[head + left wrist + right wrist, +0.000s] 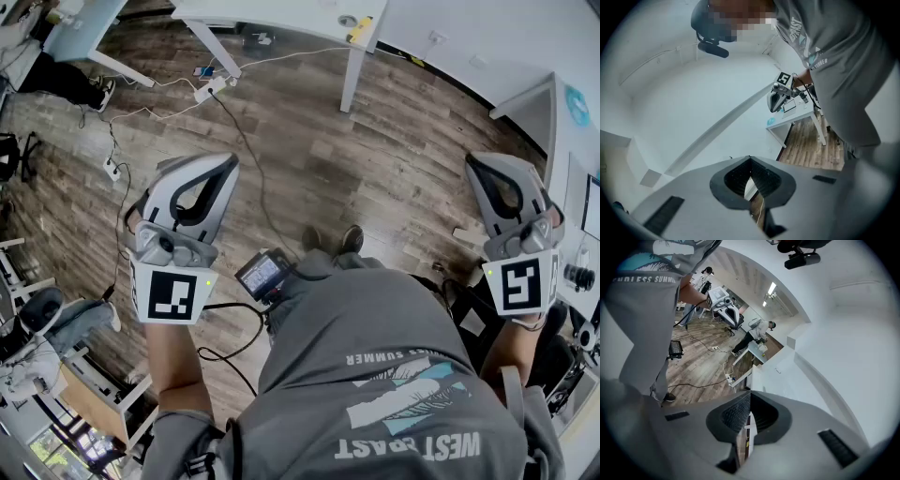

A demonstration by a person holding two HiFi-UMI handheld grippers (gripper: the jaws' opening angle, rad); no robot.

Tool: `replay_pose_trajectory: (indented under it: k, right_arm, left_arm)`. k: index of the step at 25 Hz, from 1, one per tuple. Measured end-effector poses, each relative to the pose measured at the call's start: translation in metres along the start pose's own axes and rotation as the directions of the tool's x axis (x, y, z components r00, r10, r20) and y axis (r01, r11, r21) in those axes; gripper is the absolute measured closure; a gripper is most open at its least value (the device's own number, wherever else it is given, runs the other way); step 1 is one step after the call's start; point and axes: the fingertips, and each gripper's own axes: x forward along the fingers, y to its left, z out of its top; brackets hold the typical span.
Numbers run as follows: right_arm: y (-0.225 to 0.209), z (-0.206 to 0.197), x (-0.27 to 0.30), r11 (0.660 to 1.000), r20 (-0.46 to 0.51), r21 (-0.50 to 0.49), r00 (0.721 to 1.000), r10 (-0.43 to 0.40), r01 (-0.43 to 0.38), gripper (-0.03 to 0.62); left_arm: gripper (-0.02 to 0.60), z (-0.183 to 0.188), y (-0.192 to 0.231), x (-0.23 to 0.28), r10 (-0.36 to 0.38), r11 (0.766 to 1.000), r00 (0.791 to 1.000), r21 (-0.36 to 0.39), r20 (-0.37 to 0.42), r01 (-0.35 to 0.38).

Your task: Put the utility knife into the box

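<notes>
No utility knife and no box show in any view. In the head view I hold both grippers out over the wooden floor (309,141), jaws pointing away from me. My left gripper (223,163) is at the left and my right gripper (482,161) at the right, each with a marker cube at its rear. In the left gripper view the left gripper (750,159) has its jaws closed tip to tip with nothing between them. The right gripper (749,393) stands the same way in its own view, shut and empty. Each gripper view looks up at white walls and ceiling.
White tables (281,14) stand at the far side, with a power strip (211,87) and cables on the floor beneath. A small black device (262,274) hangs at my waist on a cord. Another white desk (572,141) is at the right. People (42,66) sit at the left.
</notes>
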Motion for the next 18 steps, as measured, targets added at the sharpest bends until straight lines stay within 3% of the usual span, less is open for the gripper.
replay_pose_trajectory:
  k: [13,18]
  right_arm:
    - [-0.018,-0.032,0.009,1.0,0.012,0.031,1.0,0.004,-0.005,0.585]
    - [-0.03,-0.038,0.013,0.998,0.072,0.056,0.997,0.01,-0.014,0.583]
  left_arm:
    - [0.572,0.007,0.003,0.032,-0.004,1.0,1.0,-0.007,-0.025,0.003]
    - [0.572,0.012,0.006,0.048,0.003,1.0,0.999,-0.009,-0.038,-0.003]
